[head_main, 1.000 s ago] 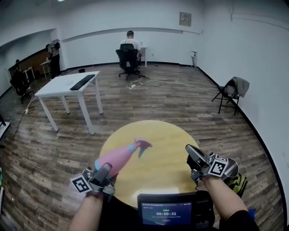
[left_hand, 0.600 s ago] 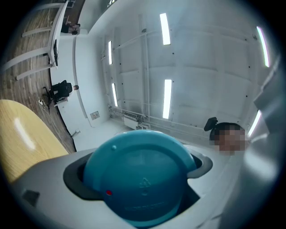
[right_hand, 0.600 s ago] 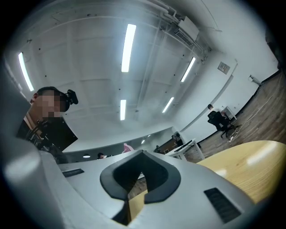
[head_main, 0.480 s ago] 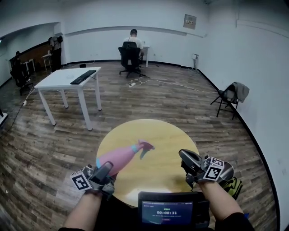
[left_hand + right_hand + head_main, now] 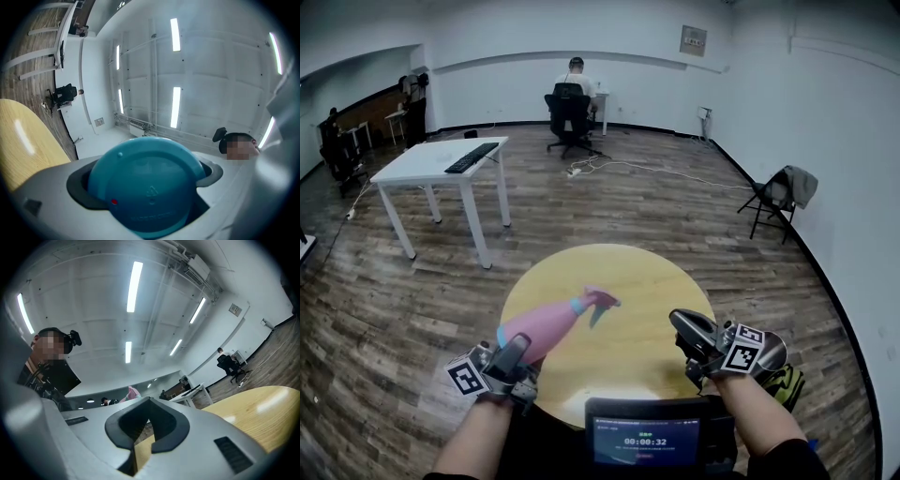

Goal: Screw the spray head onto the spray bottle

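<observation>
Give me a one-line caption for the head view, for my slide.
Left gripper holds the pink bottle over the round table; right gripper shut, empty.

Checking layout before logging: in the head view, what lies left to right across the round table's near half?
In order: left tool → pink spray bottle → spray head → right tool.

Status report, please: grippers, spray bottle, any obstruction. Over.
Left gripper shut on spray bottle, by its base, tilted over yellow table. Right gripper shut, empty. Spray head on bottle's neck, tightness unclear. Nothing in the way.
</observation>
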The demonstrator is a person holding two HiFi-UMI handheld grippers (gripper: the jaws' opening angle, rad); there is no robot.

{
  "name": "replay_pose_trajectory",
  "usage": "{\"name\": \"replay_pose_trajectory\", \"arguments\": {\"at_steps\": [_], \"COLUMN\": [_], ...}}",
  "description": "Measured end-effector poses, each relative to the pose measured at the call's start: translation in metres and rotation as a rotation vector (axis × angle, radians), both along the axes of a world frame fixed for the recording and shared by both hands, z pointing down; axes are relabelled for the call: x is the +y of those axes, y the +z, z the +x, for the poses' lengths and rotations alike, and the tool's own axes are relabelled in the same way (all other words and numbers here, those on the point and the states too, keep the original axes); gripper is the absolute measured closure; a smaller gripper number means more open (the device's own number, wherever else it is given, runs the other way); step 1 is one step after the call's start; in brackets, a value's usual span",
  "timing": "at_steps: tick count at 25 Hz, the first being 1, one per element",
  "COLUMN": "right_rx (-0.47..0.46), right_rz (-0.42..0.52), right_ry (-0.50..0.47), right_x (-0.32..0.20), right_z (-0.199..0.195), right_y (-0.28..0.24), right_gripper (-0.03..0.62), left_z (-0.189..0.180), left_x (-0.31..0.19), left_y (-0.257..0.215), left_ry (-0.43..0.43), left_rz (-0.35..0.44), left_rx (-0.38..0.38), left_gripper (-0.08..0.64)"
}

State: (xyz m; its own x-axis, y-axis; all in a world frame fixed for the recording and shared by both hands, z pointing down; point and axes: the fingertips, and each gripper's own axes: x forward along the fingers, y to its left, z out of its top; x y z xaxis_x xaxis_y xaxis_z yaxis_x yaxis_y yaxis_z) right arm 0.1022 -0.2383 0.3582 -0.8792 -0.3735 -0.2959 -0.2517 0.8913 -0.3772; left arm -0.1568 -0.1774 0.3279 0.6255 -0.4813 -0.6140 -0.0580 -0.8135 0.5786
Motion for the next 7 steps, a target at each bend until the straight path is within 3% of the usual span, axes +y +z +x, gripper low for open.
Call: {"name": "replay_pose_trajectory", "arguments": {"at_steps": [7], "right_rx": [0.003], "right_rz": [0.005], "right_ry": [-0.013], "right_x": [0.0033], "right_z": [-0.0016], "right_y": [0.0003], "right_gripper": [0.574], "left_z": [0.0032], "left_x": [0.0016], "left_y": [0.0005], "left_ry": [0.006], "left_rz": [0.004], "left_rx": [-0.008], "left_gripper": [0.018]}}
